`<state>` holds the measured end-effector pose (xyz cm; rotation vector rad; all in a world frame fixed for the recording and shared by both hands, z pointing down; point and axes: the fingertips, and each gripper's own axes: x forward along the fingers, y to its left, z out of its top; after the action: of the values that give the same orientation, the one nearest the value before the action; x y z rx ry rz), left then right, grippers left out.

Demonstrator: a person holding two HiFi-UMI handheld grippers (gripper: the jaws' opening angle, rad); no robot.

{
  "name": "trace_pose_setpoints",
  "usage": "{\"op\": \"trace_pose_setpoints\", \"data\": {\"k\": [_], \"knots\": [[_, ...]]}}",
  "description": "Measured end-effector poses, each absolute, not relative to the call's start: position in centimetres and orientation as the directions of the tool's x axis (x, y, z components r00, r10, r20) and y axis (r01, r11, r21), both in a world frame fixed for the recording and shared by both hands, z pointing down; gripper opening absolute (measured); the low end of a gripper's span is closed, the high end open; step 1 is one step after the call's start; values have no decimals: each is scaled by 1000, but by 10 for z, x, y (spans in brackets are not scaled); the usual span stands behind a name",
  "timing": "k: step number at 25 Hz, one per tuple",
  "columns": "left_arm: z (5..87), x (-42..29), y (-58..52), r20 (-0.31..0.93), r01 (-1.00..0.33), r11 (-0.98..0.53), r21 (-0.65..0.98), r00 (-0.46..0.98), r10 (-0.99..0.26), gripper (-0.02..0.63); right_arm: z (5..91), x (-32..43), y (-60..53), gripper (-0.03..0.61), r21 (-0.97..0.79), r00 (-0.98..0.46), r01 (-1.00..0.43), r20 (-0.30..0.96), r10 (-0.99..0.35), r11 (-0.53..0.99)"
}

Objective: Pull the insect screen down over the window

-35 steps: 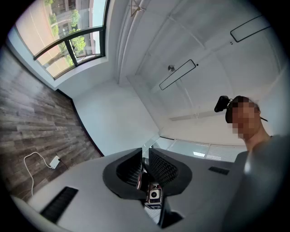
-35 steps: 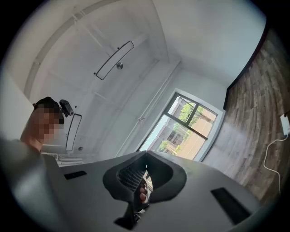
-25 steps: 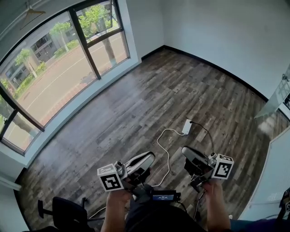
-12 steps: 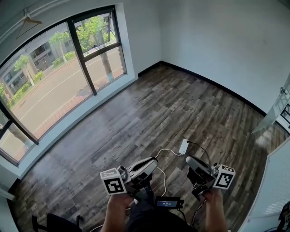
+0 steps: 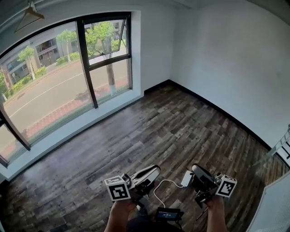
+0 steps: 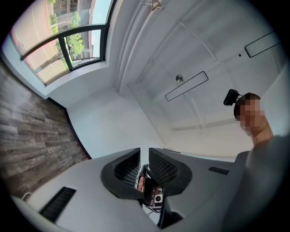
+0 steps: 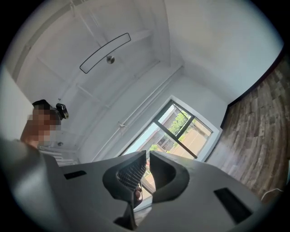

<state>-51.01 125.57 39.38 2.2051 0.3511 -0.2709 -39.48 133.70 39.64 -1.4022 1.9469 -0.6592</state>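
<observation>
The large window point(image 5: 104, 50) with a dark frame fills the left wall in the head view, and its sill runs along the wood floor. No insect screen can be made out on it. My left gripper point(image 5: 153, 171) and right gripper point(image 5: 196, 169) are held low at the bottom edge, far from the glass. Each one is shut with nothing between its jaws. The left gripper view looks up past the left gripper point(image 6: 144, 155) at the ceiling, with the window point(image 6: 68, 45) at the upper left. In the right gripper view the window point(image 7: 181, 127) shows just past the right gripper point(image 7: 148, 156).
A white power strip point(image 5: 186, 178) with a trailing cable lies on the floor between the grippers. A black device point(image 5: 168, 213) sits at the person's waist. A clothes hanger point(image 5: 31, 11) hangs above the window. A pale rack point(image 5: 283, 147) stands at the right edge.
The head view has tilted up and moved forward: the window now stands larger and more upright, and both grippers sit lower in the frame. The chair at the bottom left is out of view.
</observation>
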Motion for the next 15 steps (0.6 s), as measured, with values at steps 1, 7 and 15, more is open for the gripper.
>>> {"op": "trace_pose_setpoints", "data": {"k": [1, 7, 15], "knots": [[390, -506, 1235, -311, 337, -596, 729, 939, 149, 52, 391, -389, 1317, 11, -710, -224, -634, -209, -952, 305], [383, -494, 1138, -298, 298, -606, 737, 949, 104, 52, 387, -372, 1220, 11, -715, -244, -626, -200, -949, 312], [406, -488, 1034, -267, 196, -603, 774, 963, -29, 52, 406, -351, 1092, 11, -719, -343, -585, -199, -918, 375]]}}
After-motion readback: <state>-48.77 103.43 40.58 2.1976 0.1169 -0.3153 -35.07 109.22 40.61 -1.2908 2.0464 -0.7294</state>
